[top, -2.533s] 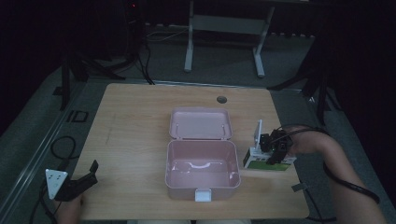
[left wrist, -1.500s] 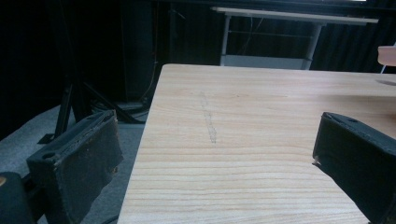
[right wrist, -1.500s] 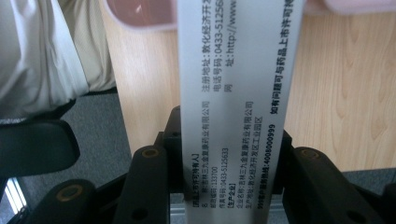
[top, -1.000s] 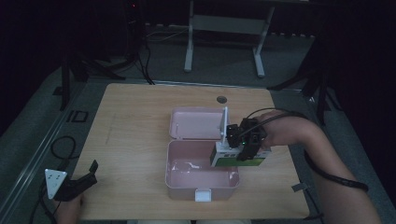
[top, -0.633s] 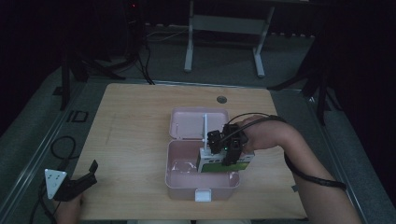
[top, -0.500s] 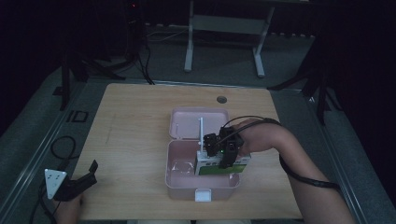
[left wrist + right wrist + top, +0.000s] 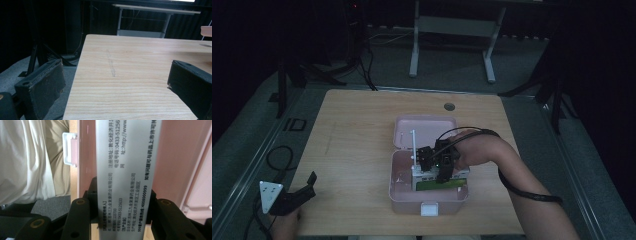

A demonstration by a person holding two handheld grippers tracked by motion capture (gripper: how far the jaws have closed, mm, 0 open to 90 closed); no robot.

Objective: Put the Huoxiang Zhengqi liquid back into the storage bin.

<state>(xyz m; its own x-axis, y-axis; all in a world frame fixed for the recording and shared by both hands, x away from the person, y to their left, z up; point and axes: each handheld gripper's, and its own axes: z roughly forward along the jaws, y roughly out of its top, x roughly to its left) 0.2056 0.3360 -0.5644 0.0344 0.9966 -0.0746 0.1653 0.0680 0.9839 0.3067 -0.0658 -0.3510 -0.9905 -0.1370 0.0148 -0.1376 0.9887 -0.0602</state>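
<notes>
The carton (image 7: 439, 176), white with a green face and printed text on its side, sits clamped between the right gripper (image 7: 438, 162) jaws, low inside the pink box (image 7: 404, 200)'s open base, possibly touching the bottom; the box lid (image 7: 424, 131) lies flat behind, a white latch (image 7: 428, 209) at the front; the left gripper (image 7: 292, 196) rests at the tabletop (image 7: 357, 125)'s near left corner, jaws wide apart and holding nothing.
</notes>
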